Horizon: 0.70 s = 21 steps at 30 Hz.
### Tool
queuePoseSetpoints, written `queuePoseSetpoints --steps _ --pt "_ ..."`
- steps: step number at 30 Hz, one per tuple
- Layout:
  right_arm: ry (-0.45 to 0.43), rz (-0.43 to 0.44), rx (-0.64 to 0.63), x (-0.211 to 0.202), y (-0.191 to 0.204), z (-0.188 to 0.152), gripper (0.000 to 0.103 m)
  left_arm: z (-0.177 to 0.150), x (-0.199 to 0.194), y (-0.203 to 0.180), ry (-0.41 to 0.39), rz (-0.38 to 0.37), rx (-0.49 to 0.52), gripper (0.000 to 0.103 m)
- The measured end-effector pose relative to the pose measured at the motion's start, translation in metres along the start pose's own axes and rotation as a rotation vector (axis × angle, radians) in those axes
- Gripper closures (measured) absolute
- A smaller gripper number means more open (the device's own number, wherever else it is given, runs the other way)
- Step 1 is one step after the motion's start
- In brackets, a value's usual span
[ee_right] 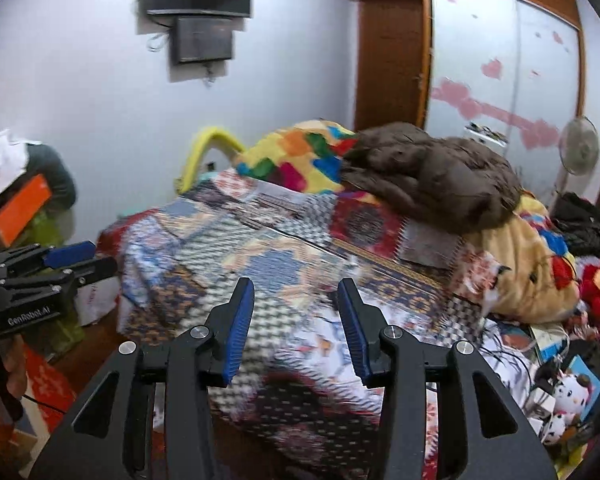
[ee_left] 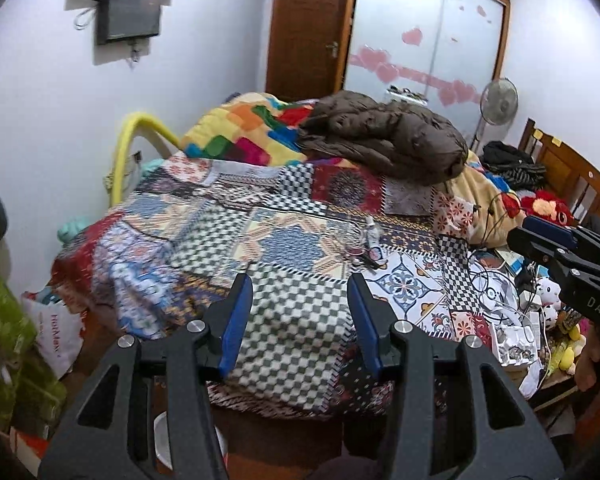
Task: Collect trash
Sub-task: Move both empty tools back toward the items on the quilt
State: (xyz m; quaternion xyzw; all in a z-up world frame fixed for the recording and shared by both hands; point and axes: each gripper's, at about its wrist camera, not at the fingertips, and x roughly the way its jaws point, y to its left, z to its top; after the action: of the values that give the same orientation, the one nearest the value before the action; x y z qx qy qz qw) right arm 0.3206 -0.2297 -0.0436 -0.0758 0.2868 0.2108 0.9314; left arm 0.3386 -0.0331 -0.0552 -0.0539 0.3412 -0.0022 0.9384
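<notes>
Item: small litter (ee_left: 362,242), apparently clear wrapper and a little bottle, lying on the patchwork bedspread (ee_left: 220,232). Position: ahead of my left gripper (ee_left: 300,292) and slightly to its right; long axis unclear. My right gripper (ee_right: 296,296) probably stands nearer. Both tools: fingers apart, holding nothing. Brown jacket (ee_left: 384,136) beyond.

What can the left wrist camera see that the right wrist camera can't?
Only the left wrist view shows small clutter lying on the quilt and a white plastic bag on the floor. Only the right wrist view shows an orange box at the left. Both show the patchwork bed, brown jacket, wall screens, and open, empty grippers.
</notes>
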Motion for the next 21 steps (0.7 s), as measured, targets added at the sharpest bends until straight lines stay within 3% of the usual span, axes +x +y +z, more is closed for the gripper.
queuePoseSetpoints --steps 10,17,21 --pt "0.142 -0.02 0.083 0.075 -0.062 -0.019 0.063 0.007 0.104 -0.025 0.111 -0.046 0.034 0.055" --pt "0.214 0.02 0.056 0.149 -0.064 -0.032 0.063 -0.005 0.172 -0.023 0.183 -0.026 0.079 0.055" --pt "0.268 0.067 0.068 0.197 -0.065 -0.038 0.063 -0.012 0.206 -0.013 0.23 -0.031 0.057 0.055"
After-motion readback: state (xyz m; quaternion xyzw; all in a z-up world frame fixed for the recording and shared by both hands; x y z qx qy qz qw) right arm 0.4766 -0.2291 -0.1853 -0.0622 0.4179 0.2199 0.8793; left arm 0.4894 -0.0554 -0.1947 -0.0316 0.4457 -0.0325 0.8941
